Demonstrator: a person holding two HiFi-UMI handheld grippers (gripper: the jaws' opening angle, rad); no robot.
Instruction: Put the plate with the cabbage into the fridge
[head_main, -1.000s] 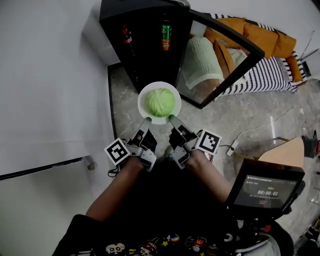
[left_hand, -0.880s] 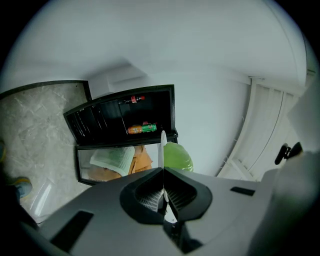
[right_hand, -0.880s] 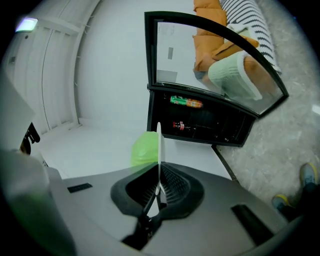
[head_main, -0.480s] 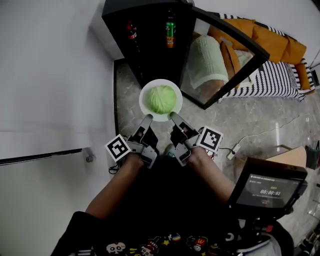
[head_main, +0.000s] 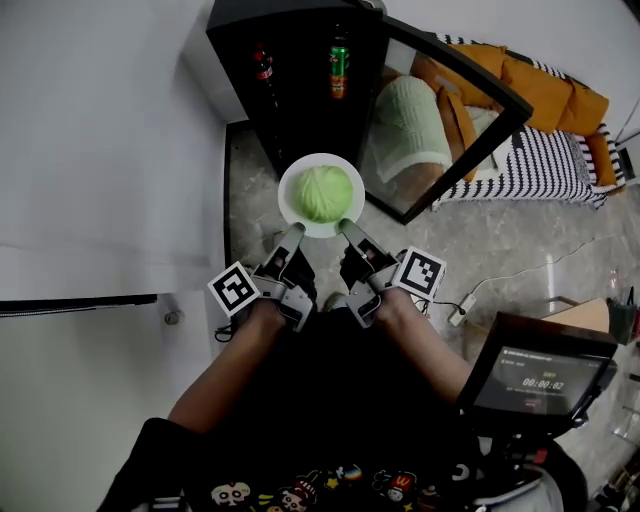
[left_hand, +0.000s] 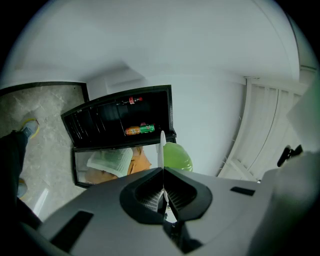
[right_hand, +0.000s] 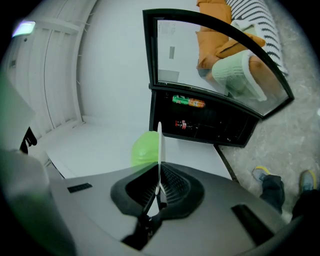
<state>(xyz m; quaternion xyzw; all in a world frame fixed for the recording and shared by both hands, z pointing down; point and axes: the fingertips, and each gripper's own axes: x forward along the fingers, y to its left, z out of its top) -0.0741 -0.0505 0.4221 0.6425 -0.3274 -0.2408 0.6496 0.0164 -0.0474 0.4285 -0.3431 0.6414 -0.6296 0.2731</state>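
A white plate (head_main: 293, 205) carrying a pale green cabbage (head_main: 322, 193) hangs in the air in front of the open black fridge (head_main: 300, 70). My left gripper (head_main: 294, 231) is shut on the plate's near left rim, and my right gripper (head_main: 343, 226) is shut on its near right rim. In the left gripper view the plate (left_hand: 162, 150) shows edge-on between the jaws with the cabbage (left_hand: 178, 156) to its right. The right gripper view has the plate (right_hand: 159, 150) edge-on too, the cabbage (right_hand: 146, 148) on its left.
The fridge's glass door (head_main: 440, 120) swings open to the right. A red-capped bottle (head_main: 263, 66) and a green can (head_main: 340, 55) sit inside. A white wall (head_main: 100, 150) stands left, a striped sofa with orange cushions (head_main: 540, 150) right, and a cable with a plug (head_main: 462, 305) on the floor.
The plate with the cabbage has moved slightly up the picture, closer to the fridge opening. Both grippers keep their hold on it.
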